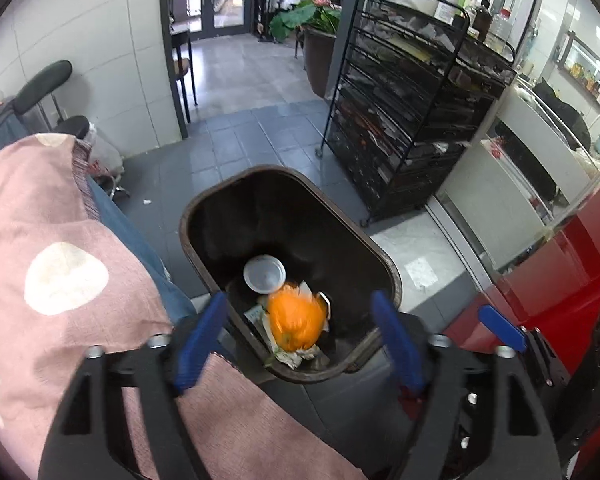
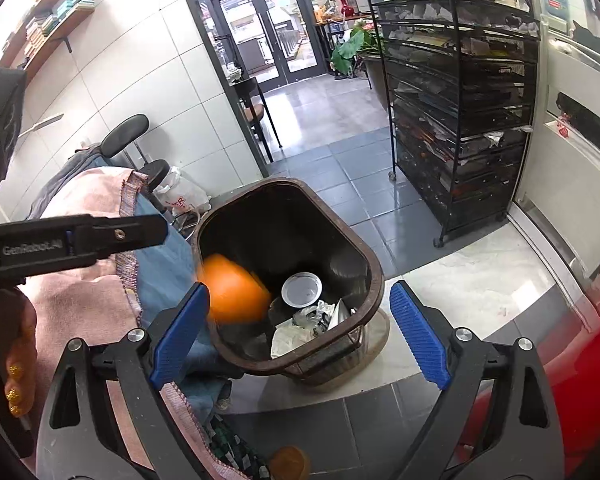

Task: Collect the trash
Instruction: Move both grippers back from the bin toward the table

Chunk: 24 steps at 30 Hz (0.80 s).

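A dark brown trash bin stands on the tiled floor; it also shows in the right wrist view. A blurred orange is in mid-air inside the bin mouth, also in the right wrist view. Below it lie a white plastic lid and crumpled wrappers. My left gripper is open above the bin's near rim, holding nothing. My right gripper is open and empty, just above the bin. The left gripper's body shows at the left of the right wrist view.
A pink dotted cloth over a table edge lies left of the bin. A black wire rack full of papers stands at the right. A red cabinet is at the lower right. Glass doors and a potted plant are beyond.
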Each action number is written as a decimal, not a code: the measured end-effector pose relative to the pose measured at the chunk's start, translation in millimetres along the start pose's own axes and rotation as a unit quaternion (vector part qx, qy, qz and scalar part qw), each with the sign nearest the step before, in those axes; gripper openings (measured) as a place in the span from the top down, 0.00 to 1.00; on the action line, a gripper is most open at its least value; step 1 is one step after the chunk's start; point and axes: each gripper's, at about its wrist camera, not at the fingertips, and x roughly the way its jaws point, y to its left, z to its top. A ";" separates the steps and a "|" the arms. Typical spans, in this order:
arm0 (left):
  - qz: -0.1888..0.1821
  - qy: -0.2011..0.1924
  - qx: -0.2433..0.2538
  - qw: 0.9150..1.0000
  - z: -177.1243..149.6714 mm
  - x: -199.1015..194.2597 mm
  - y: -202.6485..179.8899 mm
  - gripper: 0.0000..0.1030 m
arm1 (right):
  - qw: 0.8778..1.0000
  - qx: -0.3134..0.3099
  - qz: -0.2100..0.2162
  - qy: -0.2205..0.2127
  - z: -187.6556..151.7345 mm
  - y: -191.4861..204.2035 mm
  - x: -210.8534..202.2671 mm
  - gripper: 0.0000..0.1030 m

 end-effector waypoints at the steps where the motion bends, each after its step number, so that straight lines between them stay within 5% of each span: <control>1: -0.001 -0.002 -0.002 1.000 0.2 -0.7 0.4 0.24 | 1.000 0.002 -0.001 -0.001 0.1 -1.7 -0.7 0.12; 13: -0.012 -0.037 -0.017 0.999 -7.4 -31.1 7.0 0.16 | 1.000 -0.009 -0.002 -0.002 2.4 5.5 -5.1 0.12; 24: -0.006 -0.084 -0.050 0.995 -31.3 -78.0 35.1 0.11 | 0.998 -0.046 0.040 -0.010 8.7 41.3 -16.1 0.10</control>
